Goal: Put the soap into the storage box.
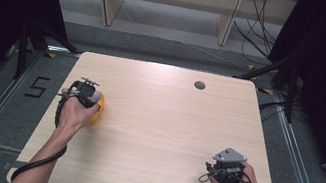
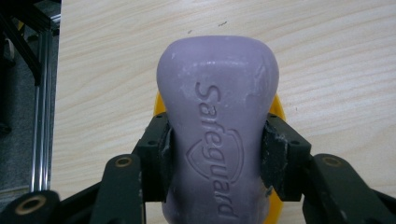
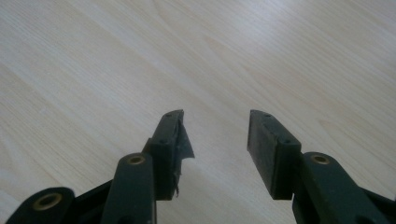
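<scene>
Left gripper view looks down on a purple soap bar (image 2: 218, 135) stamped "Safeguard", clamped across its narrowed waist between the two black jaws of the left gripper (image 2: 215, 156), with a yellow dish (image 2: 278, 112) peeking out under it at 3 and 9 o'clock. From the high view the bar (image 1: 95, 95) sits toward 9 o'clock on the wooden table (image 1: 165, 122), near its left edge, over the dish (image 1: 99, 111). Soap of this kind is likely firm and fairly light but waxy and slick, so the pinched waist looks the safest hold, since the wider ends would resist sliding out. Over at 4 o'clock the right gripper (image 3: 215, 135) hovers over bare wood, jaws spread and holding nothing
</scene>
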Action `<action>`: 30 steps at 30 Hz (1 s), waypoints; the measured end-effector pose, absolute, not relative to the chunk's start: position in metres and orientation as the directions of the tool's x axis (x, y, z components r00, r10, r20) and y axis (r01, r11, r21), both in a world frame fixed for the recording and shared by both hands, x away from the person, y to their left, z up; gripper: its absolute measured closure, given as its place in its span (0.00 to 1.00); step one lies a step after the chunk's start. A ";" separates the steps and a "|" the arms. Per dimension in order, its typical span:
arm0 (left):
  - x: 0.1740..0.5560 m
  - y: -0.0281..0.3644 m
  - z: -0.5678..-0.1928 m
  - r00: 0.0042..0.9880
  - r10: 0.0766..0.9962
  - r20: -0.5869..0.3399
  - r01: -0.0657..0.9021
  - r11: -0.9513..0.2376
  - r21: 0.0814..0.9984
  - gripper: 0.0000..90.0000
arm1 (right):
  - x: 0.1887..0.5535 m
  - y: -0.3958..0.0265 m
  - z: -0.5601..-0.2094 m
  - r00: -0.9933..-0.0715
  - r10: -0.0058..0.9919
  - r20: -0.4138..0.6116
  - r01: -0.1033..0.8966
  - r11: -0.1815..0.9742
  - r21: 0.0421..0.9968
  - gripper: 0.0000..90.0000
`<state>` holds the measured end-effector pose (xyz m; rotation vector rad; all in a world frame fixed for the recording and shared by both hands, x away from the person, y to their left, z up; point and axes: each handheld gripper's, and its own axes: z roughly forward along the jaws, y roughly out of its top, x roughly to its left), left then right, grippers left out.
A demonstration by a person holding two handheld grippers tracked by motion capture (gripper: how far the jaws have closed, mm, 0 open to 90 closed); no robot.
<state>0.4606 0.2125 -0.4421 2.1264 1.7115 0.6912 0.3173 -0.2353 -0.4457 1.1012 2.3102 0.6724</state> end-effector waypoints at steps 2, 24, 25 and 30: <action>0.462 0.212 -0.443 0.157 0.974 0.165 0.817 -0.222 0.532 0.55 | 0.317 -0.235 -0.446 -0.554 0.804 -0.217 0.562 0.554 0.614 0.62; 0.472 0.216 -0.457 0.139 0.985 0.105 0.845 -0.173 0.506 0.55 | 0.317 -0.235 -0.446 -0.556 0.799 -0.227 0.558 0.562 0.611 0.62; 0.472 0.216 -0.457 0.139 0.985 0.105 0.845 -0.173 0.506 0.55 | 0.317 -0.235 -0.446 -0.556 0.799 -0.228 0.557 0.562 0.611 0.62; 0.475 0.217 -0.462 0.145 0.984 0.105 0.836 -0.178 0.520 0.55 | 0.318 -0.235 -0.446 -0.557 0.799 -0.228 0.556 0.563 0.612 0.62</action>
